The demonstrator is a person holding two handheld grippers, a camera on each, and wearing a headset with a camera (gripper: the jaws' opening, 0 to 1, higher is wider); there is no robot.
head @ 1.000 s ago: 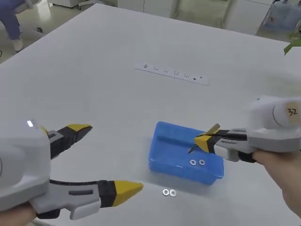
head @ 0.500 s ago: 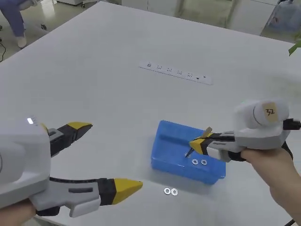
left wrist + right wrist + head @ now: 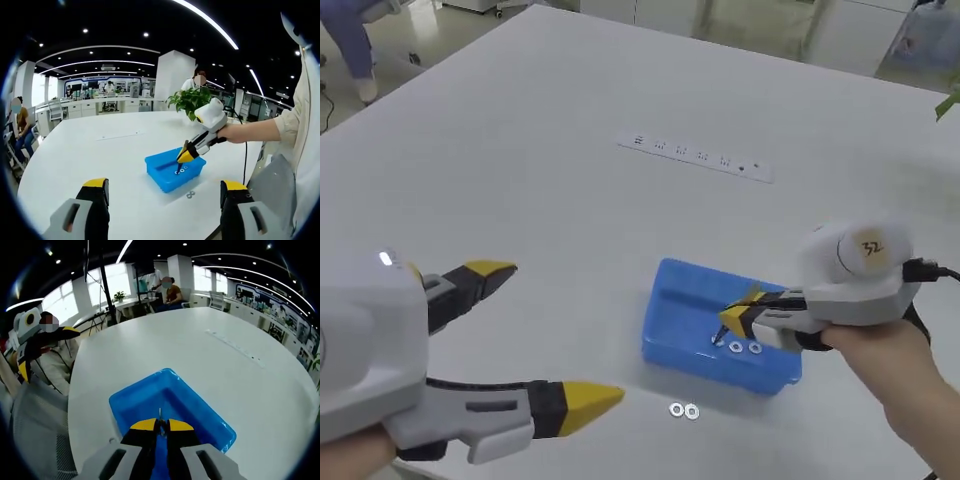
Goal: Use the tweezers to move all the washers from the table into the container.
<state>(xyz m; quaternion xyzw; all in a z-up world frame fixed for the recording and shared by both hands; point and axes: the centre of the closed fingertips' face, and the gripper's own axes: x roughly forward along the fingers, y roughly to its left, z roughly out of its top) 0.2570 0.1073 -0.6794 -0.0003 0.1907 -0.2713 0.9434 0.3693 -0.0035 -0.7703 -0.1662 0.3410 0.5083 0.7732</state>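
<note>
A blue container (image 3: 672,300) sits on the white table and holds two washers (image 3: 745,348). Two more washers (image 3: 684,410) lie on the table just in front of it. My right gripper (image 3: 732,318) is shut on the tweezers (image 3: 719,338), whose thin tip points down into the container close to the washers inside. In the right gripper view the tweezers (image 3: 160,414) stick out between the shut jaws of my right gripper (image 3: 161,424), over the container (image 3: 150,392). My left gripper (image 3: 555,335) hangs wide open at the lower left, apart from the container (image 3: 165,175).
A flat white strip with dark marks (image 3: 692,156) lies farther back on the table (image 3: 520,150). A potted plant (image 3: 187,102) stands beyond the container. People sit and stand at other benches in the background.
My right gripper has moved left and down with the tweezers, bringing their tip lower into the container beside the washers. The left gripper has stayed put.
</note>
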